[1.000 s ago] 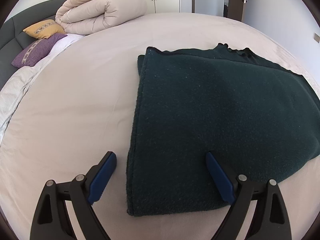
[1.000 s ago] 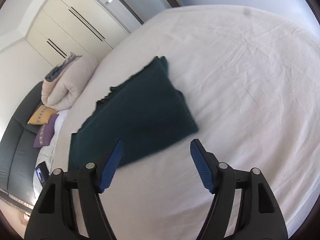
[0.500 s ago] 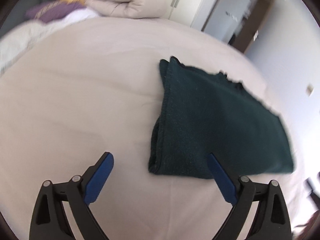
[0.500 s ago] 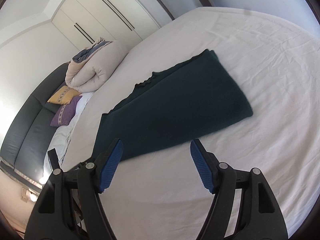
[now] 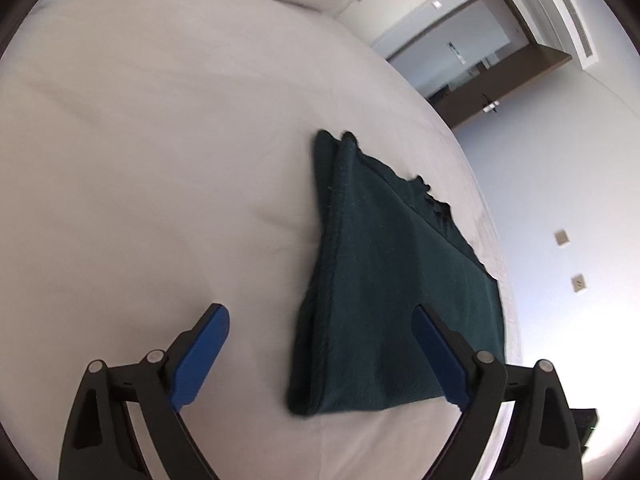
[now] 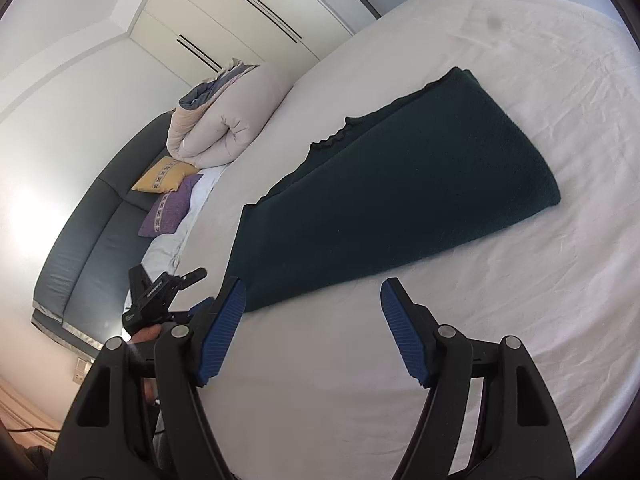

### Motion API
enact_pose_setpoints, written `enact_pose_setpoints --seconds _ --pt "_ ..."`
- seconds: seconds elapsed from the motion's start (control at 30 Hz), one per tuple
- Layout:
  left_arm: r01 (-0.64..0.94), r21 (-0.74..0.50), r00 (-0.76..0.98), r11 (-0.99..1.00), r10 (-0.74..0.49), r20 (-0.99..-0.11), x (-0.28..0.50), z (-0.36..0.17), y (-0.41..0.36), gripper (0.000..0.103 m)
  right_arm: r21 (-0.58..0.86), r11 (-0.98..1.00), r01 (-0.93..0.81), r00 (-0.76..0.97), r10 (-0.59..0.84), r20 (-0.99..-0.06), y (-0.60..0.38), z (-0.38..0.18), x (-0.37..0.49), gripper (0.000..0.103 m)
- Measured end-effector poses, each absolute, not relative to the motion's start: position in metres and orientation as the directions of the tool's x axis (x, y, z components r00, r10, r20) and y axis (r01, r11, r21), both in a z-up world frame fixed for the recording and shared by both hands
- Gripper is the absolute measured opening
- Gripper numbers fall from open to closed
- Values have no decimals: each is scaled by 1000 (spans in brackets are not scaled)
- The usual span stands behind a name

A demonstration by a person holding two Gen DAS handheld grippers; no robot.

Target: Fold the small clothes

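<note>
A dark green folded garment (image 5: 380, 288) lies flat on the white bed; it also shows in the right wrist view (image 6: 400, 196) as a long folded strip. My left gripper (image 5: 320, 340) is open and empty, held above the garment's near end, its right pad over the cloth. My right gripper (image 6: 312, 320) is open and empty, just short of the garment's long near edge. The left gripper's body (image 6: 160, 292) shows at the left of the right wrist view.
A rolled beige duvet (image 6: 224, 120) lies at the head of the bed, with a yellow pillow (image 6: 164, 170) and a purple pillow (image 6: 170, 206) against a dark headboard (image 6: 80, 248). White wardrobes (image 6: 240, 28) stand behind. The bed sheet (image 6: 460, 320) surrounds the garment.
Both grippers have pulled back and risen from the garment, staying open. The left view has swung right toward the door. The garment lies still.
</note>
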State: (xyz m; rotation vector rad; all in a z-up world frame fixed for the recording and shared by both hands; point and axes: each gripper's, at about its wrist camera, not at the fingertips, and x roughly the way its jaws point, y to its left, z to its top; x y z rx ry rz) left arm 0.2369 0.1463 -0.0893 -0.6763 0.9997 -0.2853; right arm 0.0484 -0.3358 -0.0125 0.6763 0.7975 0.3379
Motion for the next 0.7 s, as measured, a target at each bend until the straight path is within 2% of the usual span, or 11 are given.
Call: enact_pose_setpoints --seconds 0.07,0.2,0.5,0.7 --pt "-84 -668 485 739 -555 -675 250 -96 144 90 697 716 -31 653 543 -528 -340 -19 55 69" --pt "-98 -658 446 747 -558 -700 263 -105 137 89 741 671 -28 646 578 -499 -345 -30 65 69" --pt "-110 -759 402 641 -670 -624 279 -113 131 89 789 611 -60 617 644 -452 -339 -41 99 69" --pt "-99 -780 338 618 -717 -610 286 -115 125 89 785 615 -80 586 665 -462 -324 -46 111 69"
